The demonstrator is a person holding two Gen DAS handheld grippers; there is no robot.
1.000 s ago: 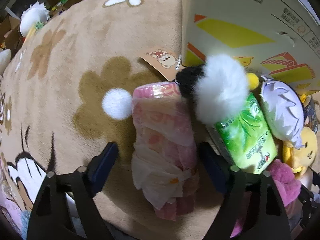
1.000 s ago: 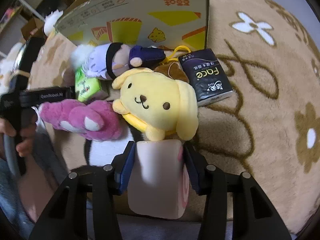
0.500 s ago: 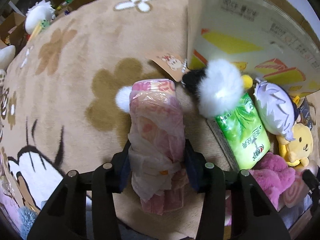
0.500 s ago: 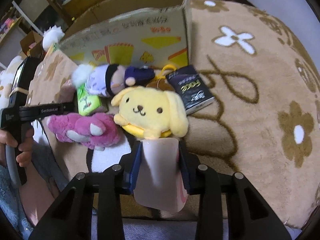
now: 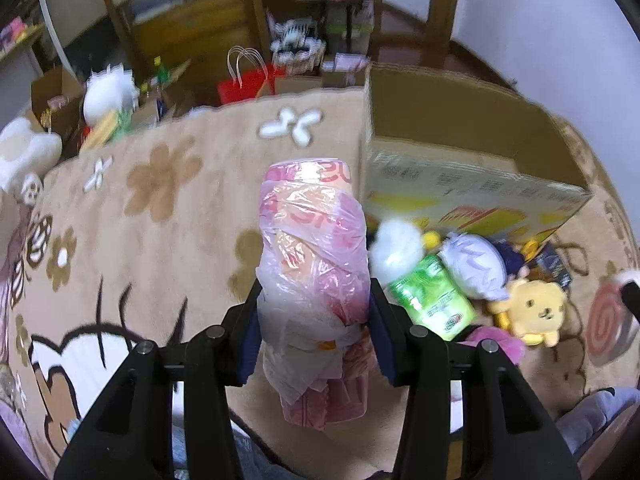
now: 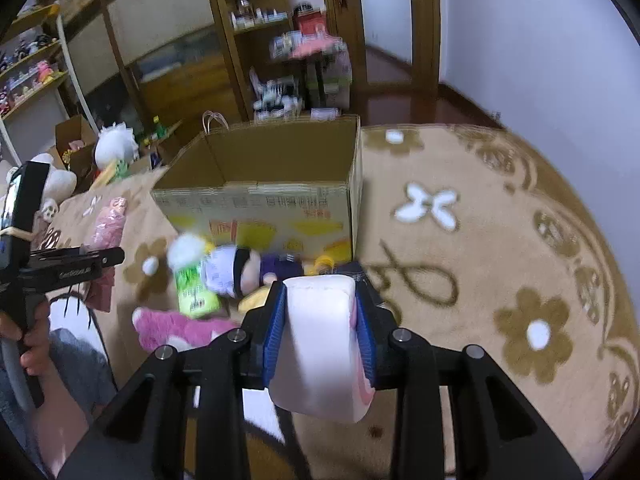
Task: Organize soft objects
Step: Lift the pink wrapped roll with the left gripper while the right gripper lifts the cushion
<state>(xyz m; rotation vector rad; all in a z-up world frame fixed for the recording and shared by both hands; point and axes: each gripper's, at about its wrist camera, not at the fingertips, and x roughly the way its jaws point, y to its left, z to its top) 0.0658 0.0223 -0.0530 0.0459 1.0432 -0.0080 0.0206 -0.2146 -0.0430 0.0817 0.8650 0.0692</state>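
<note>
A pink bundle wrapped in clear plastic [image 5: 312, 248] hangs above the carpet, and my left gripper [image 5: 316, 286] is shut on its middle. A white roll cushion with a pink swirl end [image 6: 316, 344] sits pinched between the blue pads of my right gripper [image 6: 320, 284], also lifted off the carpet. An open cardboard box [image 6: 256, 204] stands upright just beyond both loads. In front of it lie a green tissue pack [image 5: 430, 300], a white-haired doll [image 5: 476, 268], a yellow dog plush [image 5: 536, 312] and a pink plush [image 6: 180, 324].
A beige flowered carpet [image 6: 500, 240] spreads to the right of the box. Wooden shelves and a red paper bag [image 5: 244, 84] stand behind. White plush toys [image 5: 108, 96] sit at the far left. A person's hand [image 6: 24, 344] holds the left tool.
The left jaws closed on the pink bundle. Both grippers then rose off the carpet with their loads and tilted up, bringing the box's open top and the room into view.
</note>
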